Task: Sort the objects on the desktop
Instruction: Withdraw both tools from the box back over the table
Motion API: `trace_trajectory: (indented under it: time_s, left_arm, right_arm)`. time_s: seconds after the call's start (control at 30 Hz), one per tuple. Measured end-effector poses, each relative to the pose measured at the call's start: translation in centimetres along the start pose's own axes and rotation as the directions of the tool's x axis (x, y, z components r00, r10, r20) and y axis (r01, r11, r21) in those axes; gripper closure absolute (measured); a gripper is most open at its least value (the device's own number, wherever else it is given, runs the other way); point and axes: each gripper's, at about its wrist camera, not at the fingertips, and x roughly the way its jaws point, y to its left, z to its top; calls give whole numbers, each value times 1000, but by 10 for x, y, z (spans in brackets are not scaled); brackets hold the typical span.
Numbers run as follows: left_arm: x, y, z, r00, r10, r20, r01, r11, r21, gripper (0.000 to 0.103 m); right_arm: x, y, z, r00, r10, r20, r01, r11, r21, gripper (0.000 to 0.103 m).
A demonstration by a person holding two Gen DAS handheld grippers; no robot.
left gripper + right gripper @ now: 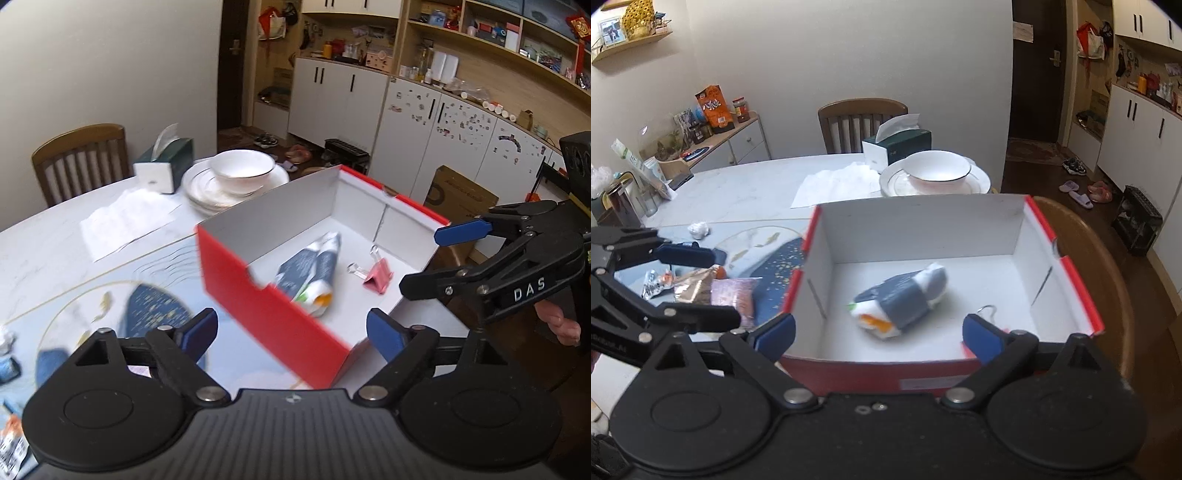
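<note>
A red box (258,295) with a white inside stands on the table's right part; it also shows in the right wrist view (923,229). Inside it lie a blue-and-white packet (314,273) (901,299) and a pink binder clip (376,277); in the right wrist view only the clip's wire handle (988,310) shows. My left gripper (291,336) is open and empty, just before the box's near corner. My right gripper (879,332) is open and empty above the box's near wall; it also shows in the left wrist view (424,258).
Snack packets (698,288) and a crumpled paper ball (699,229) lie on the blue placemat (775,266) left of the box. A bowl on plates (938,173), a tissue box (897,142), white paper (834,181) and a chair (862,123) are behind.
</note>
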Motion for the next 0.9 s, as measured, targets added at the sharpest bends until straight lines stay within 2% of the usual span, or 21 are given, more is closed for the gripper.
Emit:
trace_trajectory:
  time_s: [0.17, 0.6, 0.9]
  left_arm:
    - [-24, 24, -22, 1000, -1, 15, 1, 1000, -12, 0]
    - [-72, 88, -82, 1000, 17, -1, -17, 1000, 13, 0]
    - [-88, 121, -120, 1000, -9, -16, 9, 1000, 13, 0]
  right_arm:
    - [2, 30, -6, 1000, 1, -9, -1, 1000, 27, 6]
    - [13, 108, -14, 999, -38, -15, 39, 998, 48, 6]
    - [28, 149, -22, 998, -58, -30, 59, 997, 50, 6]
